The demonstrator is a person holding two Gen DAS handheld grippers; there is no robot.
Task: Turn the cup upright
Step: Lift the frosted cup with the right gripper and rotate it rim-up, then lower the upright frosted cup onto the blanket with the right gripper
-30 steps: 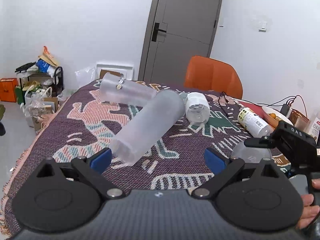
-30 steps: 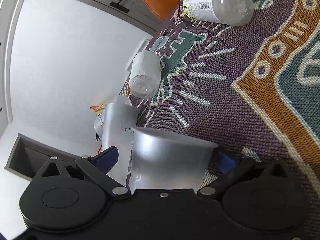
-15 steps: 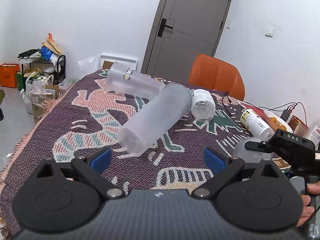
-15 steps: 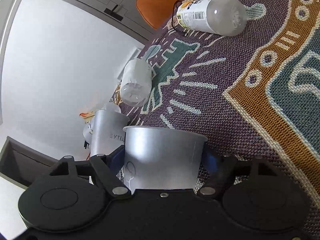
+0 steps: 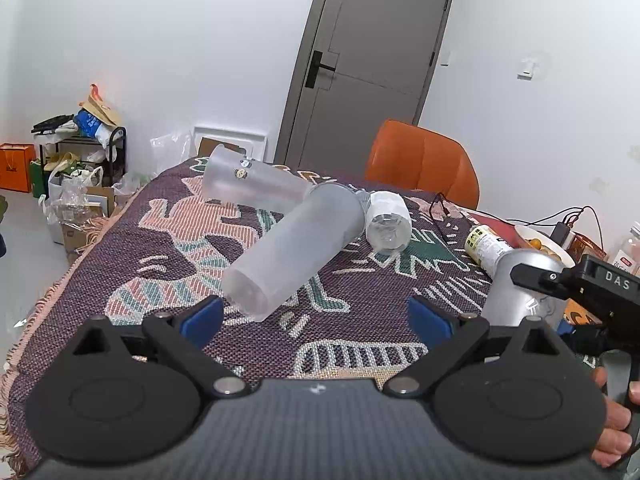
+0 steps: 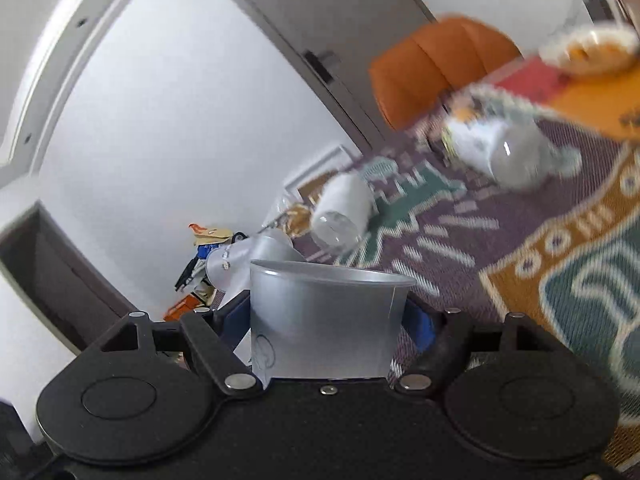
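Ahead of our left tongs (image 5: 314, 316) lie several things on the woven cloth (image 5: 160, 264). A long frosted tube (image 5: 292, 256) lies on its side just in front of the left blue pad (image 5: 202, 320), its near end almost between the two pads. Behind it a second clear tumbler (image 5: 248, 180) lies tilted, touching the far end of the tube. To the right of these a clear bottle (image 5: 388, 220) lies with its bottom toward us, and farther right a labelled bottle (image 5: 486, 246) lies beside a bowl (image 5: 540, 240) and some cables.

The left tongs are spread wide and hold nothing.

The cup (image 6: 324, 320) is grey and translucent, with a thin rim, and it sits between the fingers of our right tongs (image 6: 324, 324) — pinched on both sides by the blue pads. From the left camera the same cup (image 5: 516, 292) appears to the right, above the cloth, its wider end up.

The cloth is purple with pink, green and orange figures and a fringe. Beyond the table stand an orange chair (image 5: 420, 164), a grey door (image 5: 360, 60) and white walls; a cluttered shelf (image 5: 80, 140) stands far to the left.
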